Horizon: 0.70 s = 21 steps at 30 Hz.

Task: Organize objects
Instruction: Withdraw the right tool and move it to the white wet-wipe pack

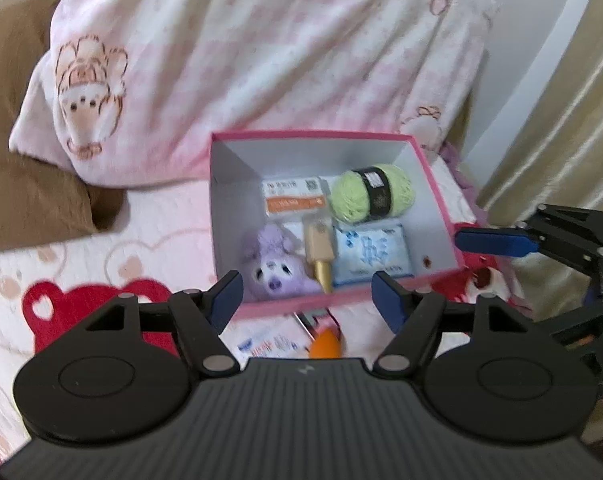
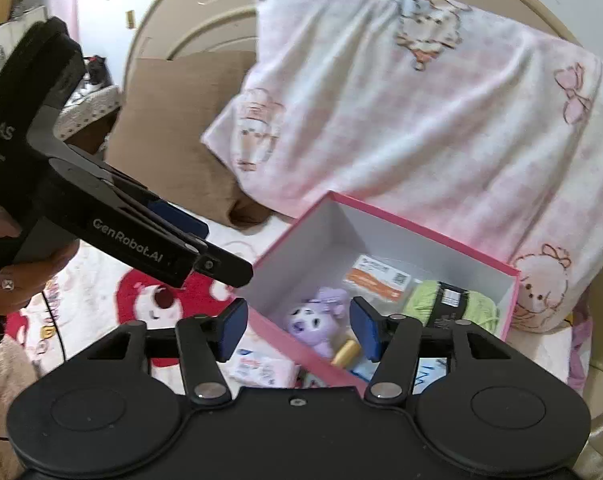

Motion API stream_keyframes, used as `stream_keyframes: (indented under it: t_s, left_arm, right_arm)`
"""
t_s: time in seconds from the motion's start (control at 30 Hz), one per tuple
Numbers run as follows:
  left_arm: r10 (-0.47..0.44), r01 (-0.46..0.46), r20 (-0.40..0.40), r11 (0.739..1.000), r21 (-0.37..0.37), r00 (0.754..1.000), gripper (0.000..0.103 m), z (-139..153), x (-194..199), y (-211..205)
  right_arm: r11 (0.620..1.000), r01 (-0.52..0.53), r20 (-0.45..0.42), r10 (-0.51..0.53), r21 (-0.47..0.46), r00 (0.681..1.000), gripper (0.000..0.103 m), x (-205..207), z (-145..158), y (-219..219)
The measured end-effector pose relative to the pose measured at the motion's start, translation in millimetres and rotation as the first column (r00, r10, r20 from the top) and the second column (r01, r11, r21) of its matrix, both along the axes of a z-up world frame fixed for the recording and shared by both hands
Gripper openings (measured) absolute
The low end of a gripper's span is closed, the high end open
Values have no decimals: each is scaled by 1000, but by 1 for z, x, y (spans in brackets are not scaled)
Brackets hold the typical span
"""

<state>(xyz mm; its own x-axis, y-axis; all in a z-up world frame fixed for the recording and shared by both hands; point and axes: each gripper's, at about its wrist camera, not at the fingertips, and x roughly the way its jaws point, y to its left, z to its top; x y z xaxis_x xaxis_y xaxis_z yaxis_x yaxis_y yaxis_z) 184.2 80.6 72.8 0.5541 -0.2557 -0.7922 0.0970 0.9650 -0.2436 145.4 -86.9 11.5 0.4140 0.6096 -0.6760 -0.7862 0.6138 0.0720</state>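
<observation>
**Between picks, with packets still outside the box**

My left gripper [image 1: 305, 300] hangs over the near wall of the pink box [image 1: 433, 196], its fingers spread wide and holding nothing; my right gripper [image 2: 299, 330] is just as wide and just as empty, poised at the box's near corner. Inside lie a purple plush [image 1: 273, 268], a green yarn ball [image 1: 371, 194], an orange-striped packet [image 1: 293, 198], a blue tissue pack [image 1: 371, 252] and a gold-tipped bottle [image 1: 321, 252]. I judge the filling mostly done; on the bedspread [image 1: 161, 232], just outside the near wall, a printed packet [image 2: 261, 370] and something orange [image 1: 325, 344] remain. Next I should drop low to one of these, close on it, then lift it over the rim.
</observation>
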Motion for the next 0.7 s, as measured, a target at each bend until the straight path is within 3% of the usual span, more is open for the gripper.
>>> stream_keyframes:
  t_s: [0.3, 0.37, 0.43, 0.57, 0.7]
  left_arm:
    - [-28, 28, 9, 999, 26, 1000, 73, -17, -45, 13]
    - [-11, 9, 48, 998, 54, 999, 74, -21, -54, 12]
    - [-27, 21, 76, 997, 75, 997, 81, -25, -61, 9]
    - [-59, 55, 67, 997, 55, 996, 82, -39, -68, 5]
    - [-30, 30, 35, 999, 16, 999, 82, -63, -67, 9]
  right_arm:
    - [998, -52, -42, 51, -21, 998, 68, -36, -13, 4]
    - [999, -39, -63, 38, -22, 997, 68, -41, -18, 4]
    - [1000, -29, -107, 28, -10, 994, 70, -46, -19, 5]
    - [999, -43, -107, 41, -15, 993, 77, -57, -20, 11]
    - [997, -66, -77, 62, -47, 995, 82, -60, -33, 20]
